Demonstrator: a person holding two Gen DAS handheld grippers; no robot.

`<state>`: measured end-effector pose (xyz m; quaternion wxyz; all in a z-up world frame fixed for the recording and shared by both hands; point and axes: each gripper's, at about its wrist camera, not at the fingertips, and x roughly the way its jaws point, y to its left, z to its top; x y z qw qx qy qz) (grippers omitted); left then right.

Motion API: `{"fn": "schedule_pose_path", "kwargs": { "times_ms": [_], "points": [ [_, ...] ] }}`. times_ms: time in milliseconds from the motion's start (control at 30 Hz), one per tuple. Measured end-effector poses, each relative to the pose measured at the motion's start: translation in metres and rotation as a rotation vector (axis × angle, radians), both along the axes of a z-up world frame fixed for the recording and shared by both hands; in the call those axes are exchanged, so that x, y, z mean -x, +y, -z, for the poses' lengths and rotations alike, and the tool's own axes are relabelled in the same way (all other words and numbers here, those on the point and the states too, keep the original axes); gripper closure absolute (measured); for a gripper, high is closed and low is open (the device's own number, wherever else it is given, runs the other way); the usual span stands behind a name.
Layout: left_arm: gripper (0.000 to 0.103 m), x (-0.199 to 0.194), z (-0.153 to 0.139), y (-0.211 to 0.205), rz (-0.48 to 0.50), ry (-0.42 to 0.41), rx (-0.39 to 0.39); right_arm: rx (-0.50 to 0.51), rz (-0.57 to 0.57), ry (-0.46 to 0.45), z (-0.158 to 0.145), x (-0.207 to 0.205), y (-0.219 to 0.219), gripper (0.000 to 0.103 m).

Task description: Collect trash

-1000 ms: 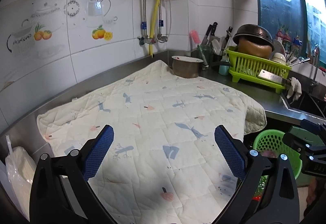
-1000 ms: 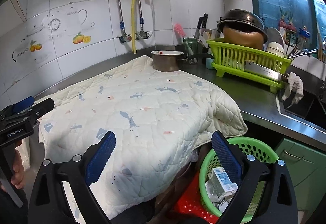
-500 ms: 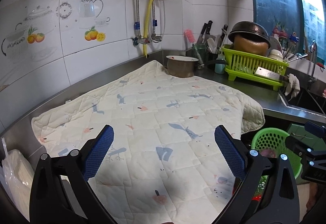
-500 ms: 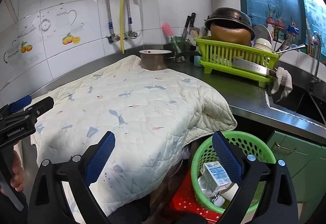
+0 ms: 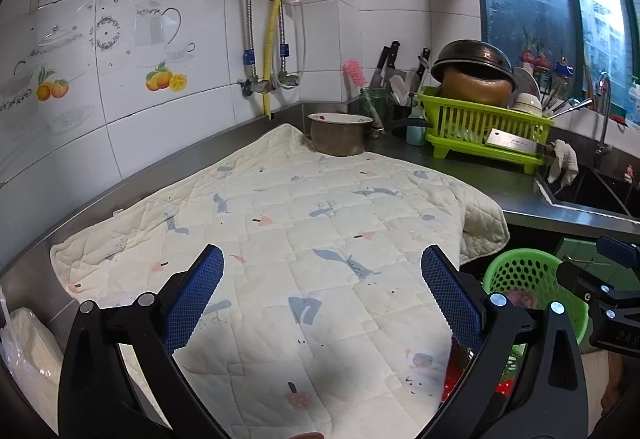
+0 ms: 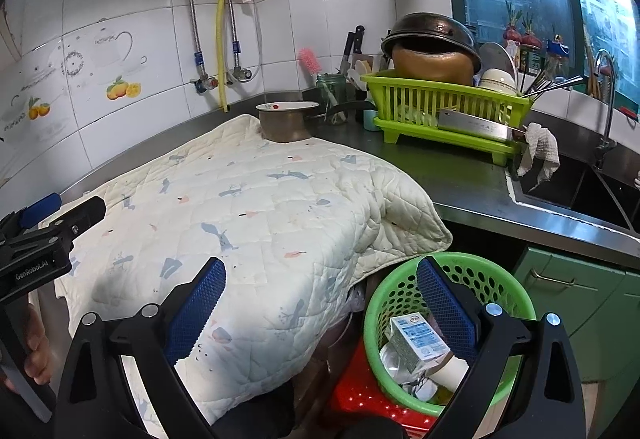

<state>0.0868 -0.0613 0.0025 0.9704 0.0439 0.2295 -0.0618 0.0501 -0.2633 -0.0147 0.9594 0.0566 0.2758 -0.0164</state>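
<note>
Trash (image 6: 416, 339) sits in the green bin (image 6: 500, 291) just below your right claw (image 6: 318, 309), a printed carton on top. Both claws, left (image 5: 322, 293) too, are spread apart and hold nothing. Ahead, the quilted cloth (image 5: 304, 215) over the tabletop (image 6: 460, 175) shows no litter, so collecting looks about finished.

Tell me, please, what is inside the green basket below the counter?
In the right wrist view, the green basket holds a small drink carton, a pale cup and crumpled wrappers. The right gripper hides part of the contents; the bottom is covered.
</note>
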Motion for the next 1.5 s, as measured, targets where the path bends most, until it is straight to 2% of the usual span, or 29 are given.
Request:
{"fn": "schedule_pose_path", "kwargs": {
  "times_ms": [1500],
  "points": [
    [0.005, 0.0045, -0.0005, -0.0019, 0.004, -0.008, -0.009, -0.015, -0.003, -0.004, -0.0041, 0.0045, -0.0004, 0.010]
  ]
}}
